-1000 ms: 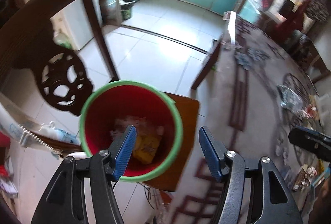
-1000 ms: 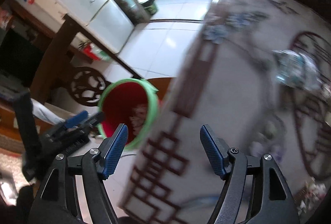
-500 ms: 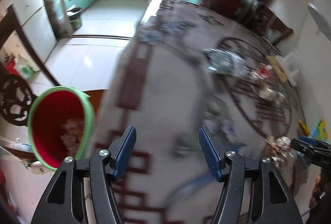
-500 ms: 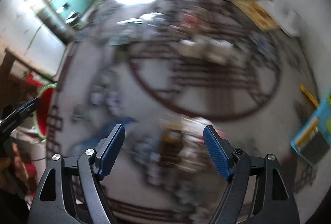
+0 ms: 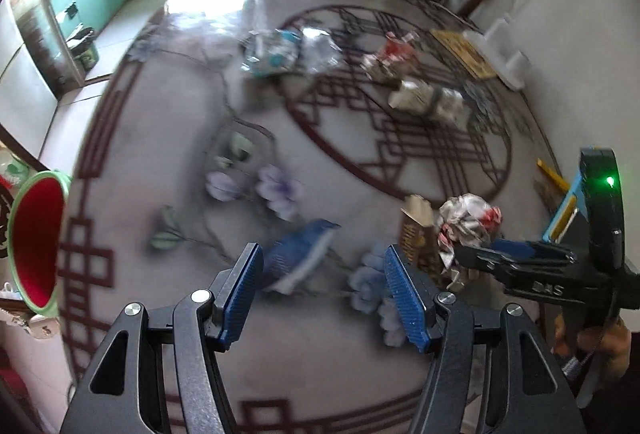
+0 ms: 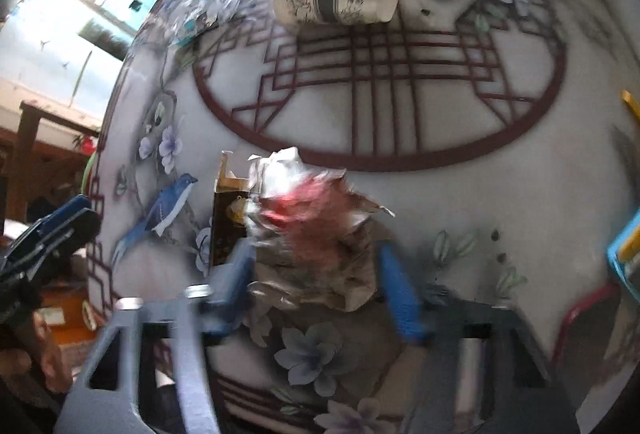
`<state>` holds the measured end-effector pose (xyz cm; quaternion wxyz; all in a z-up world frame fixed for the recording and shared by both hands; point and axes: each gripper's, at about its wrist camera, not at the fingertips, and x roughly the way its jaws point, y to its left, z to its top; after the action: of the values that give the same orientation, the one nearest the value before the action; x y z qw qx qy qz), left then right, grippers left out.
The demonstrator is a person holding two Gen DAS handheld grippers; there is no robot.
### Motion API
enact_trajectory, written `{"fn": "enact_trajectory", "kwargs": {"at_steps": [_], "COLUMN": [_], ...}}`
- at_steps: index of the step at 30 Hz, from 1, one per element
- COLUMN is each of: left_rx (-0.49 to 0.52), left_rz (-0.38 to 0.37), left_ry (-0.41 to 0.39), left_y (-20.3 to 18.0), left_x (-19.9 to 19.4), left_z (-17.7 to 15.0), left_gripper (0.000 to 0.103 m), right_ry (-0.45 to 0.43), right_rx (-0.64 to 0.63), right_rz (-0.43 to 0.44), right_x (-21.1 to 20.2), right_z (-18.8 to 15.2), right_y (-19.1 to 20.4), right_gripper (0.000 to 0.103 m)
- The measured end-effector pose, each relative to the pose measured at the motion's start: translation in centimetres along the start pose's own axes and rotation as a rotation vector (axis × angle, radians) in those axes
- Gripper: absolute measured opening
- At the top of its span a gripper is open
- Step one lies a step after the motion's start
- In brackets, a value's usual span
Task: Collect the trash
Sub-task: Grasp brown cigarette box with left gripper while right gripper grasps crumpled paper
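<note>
A crumpled silver and red wrapper (image 6: 316, 230) lies on the patterned tablecloth (image 6: 440, 137), beside a small dark and gold carton (image 6: 226, 222). My right gripper (image 6: 320, 290) is open with its jaws either side of the wrapper, not closed on it. The wrapper also shows in the left wrist view (image 5: 468, 224) next to the carton (image 5: 416, 238). My left gripper (image 5: 324, 298) is open and empty over the cloth. The red bin with a green rim (image 5: 34, 238) stands off the table's left edge.
More trash lies farther back: a paper cup on its side (image 6: 336, 1), crumpled clear plastic (image 5: 276, 51), a red and white wrapper (image 5: 394, 53) and pale packets (image 5: 428, 99). A blue and yellow item (image 5: 564, 209) sits at the right edge.
Both grippers swung from the bin over the floor to the tabletop. The right gripper has come down around the crumpled wrapper. Both stay open.
</note>
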<state>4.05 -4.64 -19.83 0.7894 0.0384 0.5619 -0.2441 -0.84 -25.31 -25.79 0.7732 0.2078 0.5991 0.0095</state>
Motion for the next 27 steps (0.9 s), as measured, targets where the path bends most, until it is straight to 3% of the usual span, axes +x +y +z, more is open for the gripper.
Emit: {"fn": "enact_trajectory", "kwargs": {"at_steps": [4,11,19,21,23,27], "left_rx": [0.009,0.036,0.038,0.032,0.031,0.038], "left_rz": [-0.024,-0.070,-0.118,-0.122,-0.127,-0.149], "left_ry": [0.039,0.103,0.149,0.158,0.171,0.168], "left_y": [-2.0,-4.7,-6.7,-6.9,-6.9,-6.9], "left_x": [1.6,4.8,8.3,8.8,9.4,9.7], "left_z": [-0.6,-0.5,0.0,-0.1,-0.2,-0.4], "left_gripper": [0.062,0.062,0.062,0.058,0.045,0.039], "right_ry": [-0.035,-0.134,-0.135,-0.132,-0.128,-0.124], "right_rx": [-0.004,-0.002,0.014,0.013,0.017,0.010], "right_rz": [0.028,0.024,0.010,0.003,0.008,0.011], "right_x": [-1.5,-6.0,-6.6,-6.4,-6.3,-6.2], "right_z": [0.4,1.6,1.5,1.5,1.5,1.6], "right_y": [-1.0,-2.4,-3.4,-3.5,-3.6,-3.1], "right_gripper": [0.029,0.029,0.029,0.029,0.029,0.029]}}
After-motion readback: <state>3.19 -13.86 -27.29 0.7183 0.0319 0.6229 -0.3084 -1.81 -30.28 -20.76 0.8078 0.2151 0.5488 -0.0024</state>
